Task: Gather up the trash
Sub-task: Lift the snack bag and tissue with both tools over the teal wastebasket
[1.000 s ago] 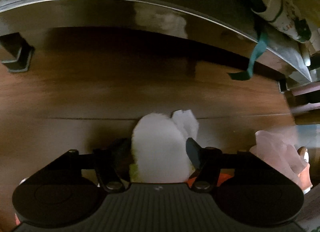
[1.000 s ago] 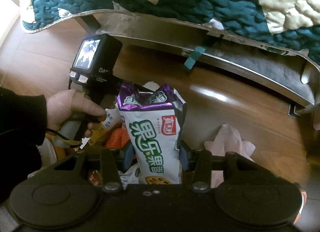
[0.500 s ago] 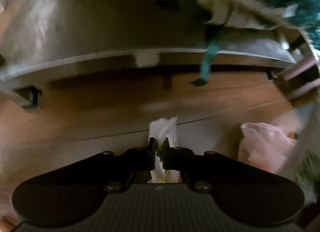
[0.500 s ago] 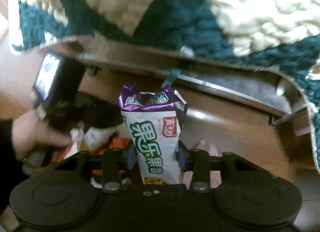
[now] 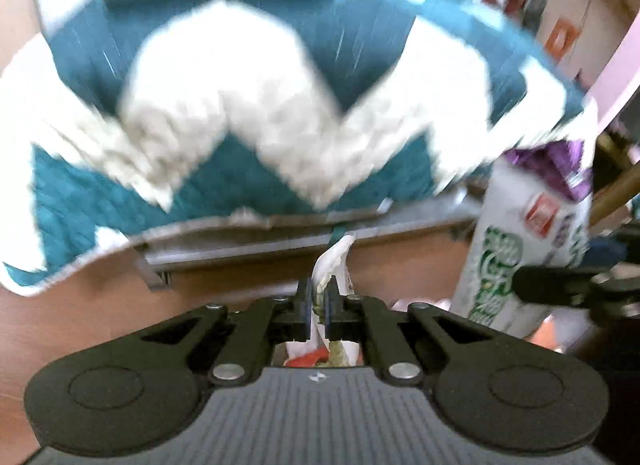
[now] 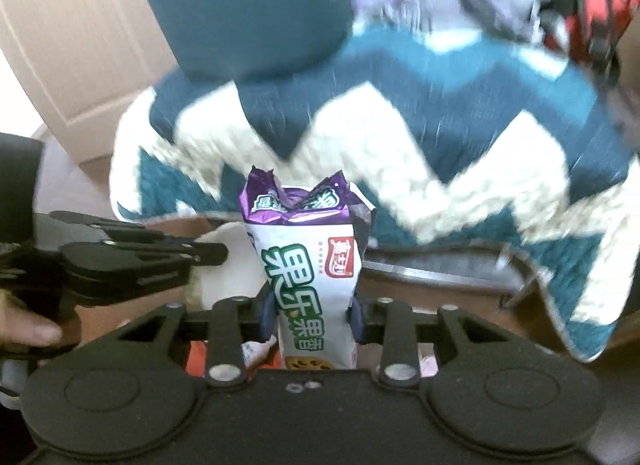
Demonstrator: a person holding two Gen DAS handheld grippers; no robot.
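The left gripper (image 5: pixel 317 305) is pinched tight on a wad of white tissue (image 5: pixel 334 261), which sticks up and slightly right from between the pads, its long axis running along the fingers. The right gripper (image 6: pixel 311 313) clamps a snack bag (image 6: pixel 308 269) at its lower half; its jaws have just been closing a little further on the bag, which stands between them partway open. The bag's long axis points away from the claw along the fingers, its torn purple top at the far end and its printed face toward the camera. Only the left view shows the tissue pinched in the pads and, to the right of that claw, the bag seen from its side with one right finger (image 5: pixel 552 291) against it. Only the right view shows the left gripper (image 6: pixel 208 255) from the side, to the left of the bag, and the hand (image 6: pixel 28 329) gripping its handle. Beyond both claws lies a blurred teal and cream quilt (image 6: pixel 440 137), with wooden floor (image 5: pixel 80 329) below its edge.
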